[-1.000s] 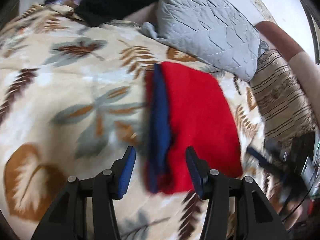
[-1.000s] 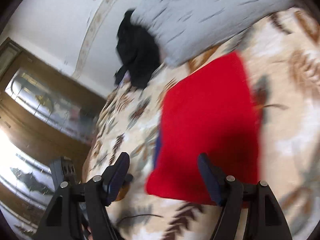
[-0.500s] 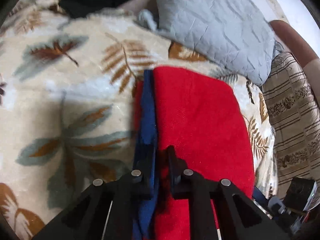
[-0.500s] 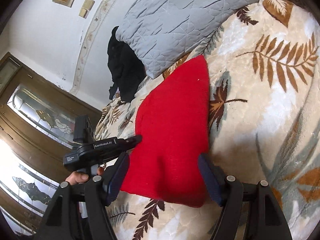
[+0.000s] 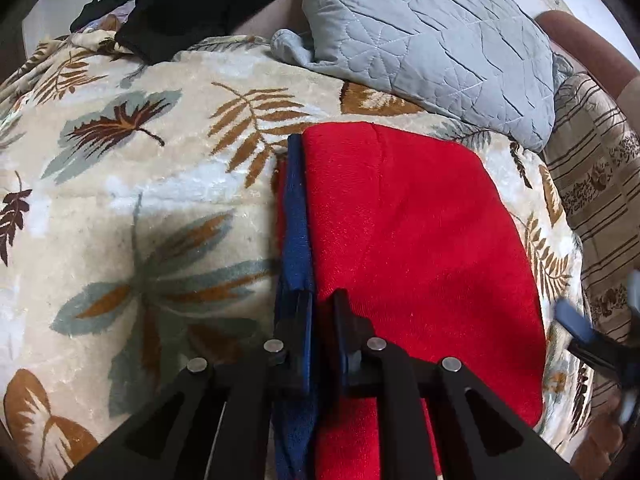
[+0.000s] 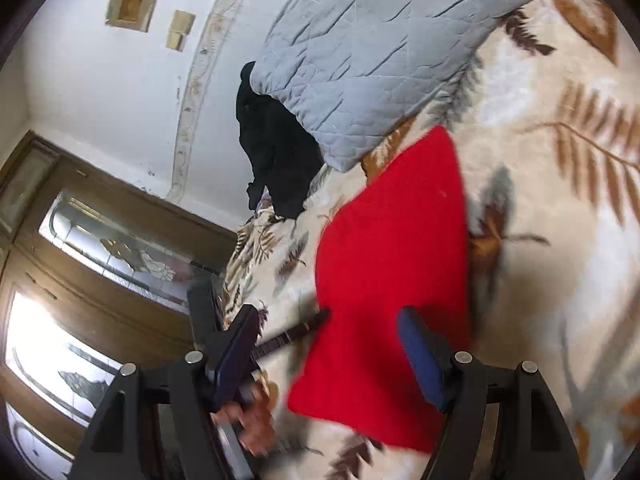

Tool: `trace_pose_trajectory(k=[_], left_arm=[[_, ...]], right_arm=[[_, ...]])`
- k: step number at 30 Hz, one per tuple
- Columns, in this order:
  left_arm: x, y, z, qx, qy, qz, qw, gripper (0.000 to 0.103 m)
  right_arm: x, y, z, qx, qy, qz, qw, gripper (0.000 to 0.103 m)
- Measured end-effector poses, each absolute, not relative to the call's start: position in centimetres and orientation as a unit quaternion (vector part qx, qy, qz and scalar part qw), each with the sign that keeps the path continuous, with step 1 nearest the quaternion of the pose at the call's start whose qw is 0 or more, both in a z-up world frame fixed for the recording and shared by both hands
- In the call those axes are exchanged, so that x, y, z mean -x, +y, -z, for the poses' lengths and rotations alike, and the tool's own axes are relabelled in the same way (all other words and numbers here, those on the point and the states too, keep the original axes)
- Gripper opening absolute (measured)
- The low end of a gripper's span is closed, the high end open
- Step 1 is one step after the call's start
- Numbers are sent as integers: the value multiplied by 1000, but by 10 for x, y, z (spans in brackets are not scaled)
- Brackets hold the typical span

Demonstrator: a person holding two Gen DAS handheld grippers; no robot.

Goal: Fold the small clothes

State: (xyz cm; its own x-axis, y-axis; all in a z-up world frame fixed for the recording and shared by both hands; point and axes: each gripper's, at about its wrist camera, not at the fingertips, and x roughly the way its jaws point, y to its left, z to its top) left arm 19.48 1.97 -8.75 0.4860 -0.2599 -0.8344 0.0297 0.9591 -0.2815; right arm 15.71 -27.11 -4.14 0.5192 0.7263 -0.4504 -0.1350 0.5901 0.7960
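**Left gripper clamped on the folded red garment's edge, right gripper hovering wide**

Since a second ago, your left gripper point(image 5: 322, 328) has gone from spread wide above the cloth to pinched tight on it, and your right gripper point(image 6: 328, 356) has drifted a little while staying spread.

Starting at the left of the left wrist view, a cream blanket point(image 5: 132, 208) printed with brown and grey-green leaves covers the bed. At the centre, your left gripper's two black fingers are clenched on the near left edge of the folded red garment point(image 5: 408, 240), where a blue trim point(image 5: 296, 216) runs along that side. The garment lies flat on the blanket, stretching away from you toward a grey quilted pillow point(image 5: 432, 44) at the top. A heap of black clothing point(image 5: 192, 4) sits at the top left, beside the pillow. To the right, a striped brown cushion point(image 5: 596, 184) lies past the garment, well apart from it.

In the right wrist view, a wooden door with patterned glass point(image 6: 84, 280) fills the left side. Next, low in the frame, your left gripper reaches in and meets the garment's left edge; this part is blurred. Your right gripper hangs released over the garment's near end, blue-padded fingers point(image 6: 420, 356) wide apart and gripping nothing. Whether they touch the cloth I cannot tell. The blanket continues to the right.
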Motion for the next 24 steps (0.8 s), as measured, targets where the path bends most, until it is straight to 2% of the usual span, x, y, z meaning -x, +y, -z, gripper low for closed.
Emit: trace_pose_trajectory(k=[3, 9, 13, 18, 22, 24], left_arm=[[-194, 19, 88, 113, 498, 85, 856, 12], [-191, 16, 88, 99, 489, 84, 863, 13], [-191, 16, 89, 102, 488, 86, 863, 14], [-189, 17, 89, 103, 485, 88, 864, 14], [-188, 17, 89, 104, 486, 87, 863, 14], [-185, 17, 85, 102, 484, 92, 864, 16]], right_arm=[[-184, -257, 71, -354, 478, -256, 762, 80], [-194, -245, 35, -337, 449, -277, 780, 81], [-218, -236, 73, -336, 501, -246, 758, 80], [-217, -234, 44, -343, 469, -261, 771, 81], [-232, -230, 72, -340, 503, -237, 758, 81], [-226, -233, 67, -353, 489, -241, 761, 80]])
